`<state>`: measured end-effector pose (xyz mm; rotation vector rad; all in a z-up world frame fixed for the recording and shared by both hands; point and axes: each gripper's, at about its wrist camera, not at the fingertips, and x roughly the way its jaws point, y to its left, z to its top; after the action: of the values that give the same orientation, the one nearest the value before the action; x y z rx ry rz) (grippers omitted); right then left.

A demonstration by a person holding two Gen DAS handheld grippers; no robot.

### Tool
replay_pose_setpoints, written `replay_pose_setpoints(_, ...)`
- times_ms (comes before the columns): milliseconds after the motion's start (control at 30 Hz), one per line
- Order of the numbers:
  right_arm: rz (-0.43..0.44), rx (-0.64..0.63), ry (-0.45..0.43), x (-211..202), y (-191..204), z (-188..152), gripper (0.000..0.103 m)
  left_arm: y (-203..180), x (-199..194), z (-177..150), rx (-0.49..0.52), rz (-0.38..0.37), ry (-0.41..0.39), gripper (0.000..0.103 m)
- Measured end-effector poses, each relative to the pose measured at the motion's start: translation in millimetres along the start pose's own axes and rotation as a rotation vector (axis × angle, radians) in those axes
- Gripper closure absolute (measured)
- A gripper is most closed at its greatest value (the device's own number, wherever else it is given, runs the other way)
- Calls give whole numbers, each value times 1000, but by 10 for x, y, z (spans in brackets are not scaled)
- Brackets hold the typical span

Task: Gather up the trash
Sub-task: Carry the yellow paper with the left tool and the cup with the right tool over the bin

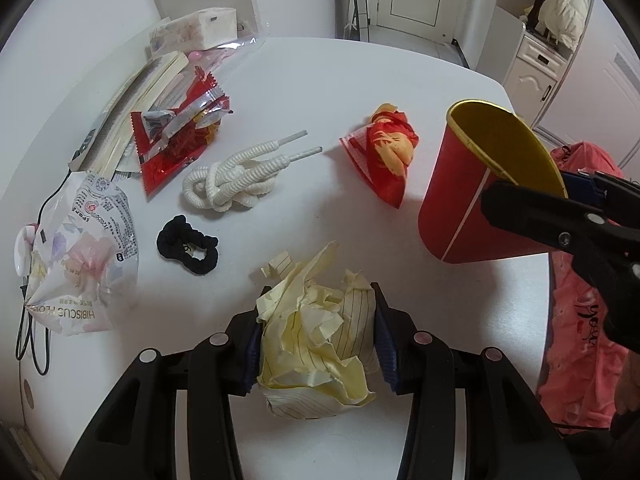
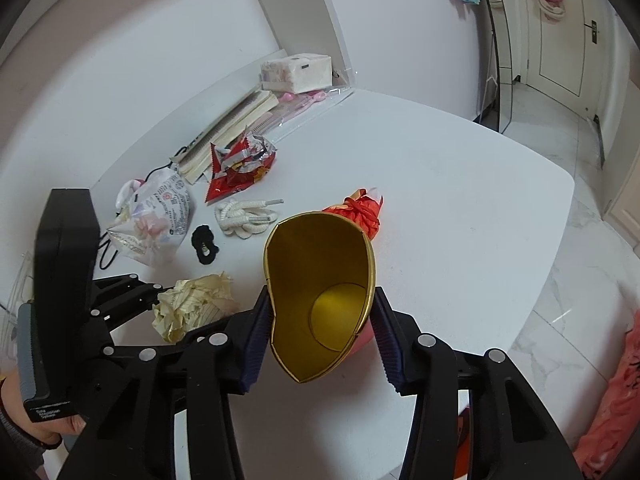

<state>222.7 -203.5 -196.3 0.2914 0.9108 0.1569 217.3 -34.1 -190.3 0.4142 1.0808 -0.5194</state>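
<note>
My left gripper [image 1: 320, 292] is shut on a crumpled ball of yellow lined paper [image 1: 316, 344], held just above the white table [image 1: 360, 80]. To its right, my right gripper [image 2: 320, 292] is shut on a red paper cup [image 2: 320, 264] with a gold inside. The cup is tilted, its mouth faces the camera, and its rim is squeezed out of round. The left wrist view shows the cup [image 1: 460, 184] near the table's right edge, with the right gripper [image 1: 556, 196] clamped on its rim. The paper ball [image 2: 192, 304] lies left of the cup.
On the table lie a red snack wrapper [image 1: 180, 140], an orange-red wrapper [image 1: 384, 152], a knotted white cord [image 1: 236, 176], a black scrunchie [image 1: 188, 244] and a floral plastic bag [image 1: 88, 256]. Books [image 1: 136, 100] and a tissue box [image 1: 196, 28] sit far left. Pink cloth [image 1: 584, 320] hangs past the right edge.
</note>
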Motion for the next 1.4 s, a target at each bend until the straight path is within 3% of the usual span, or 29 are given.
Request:
replay_pose_setpoints(267, 20, 45, -35, -556, -241, -166, 55, -355, -175, -39, 39, -20, -33, 55)
replay_pose_setpoints(600, -50, 156, -58, -1422, -936, -749, 55, -1441, -404, -43, 186, -106, -57, 55)
replay_pose_setpoints(800, -101, 242, -41, -1741, -1426, -1215, 55, -2053, -280, -99, 267, -160, -27, 55)
replay_pose_setpoints(1133, -147, 373, 53, -1679, -2212, -2039, 55, -2868, 382, -407, 295, -236, 125, 55)
replay_pose_setpoints(1400, -134, 434, 124, -1265, -2573, -2476, 55, -3038, 935, -595, 258, -234, 213, 54)
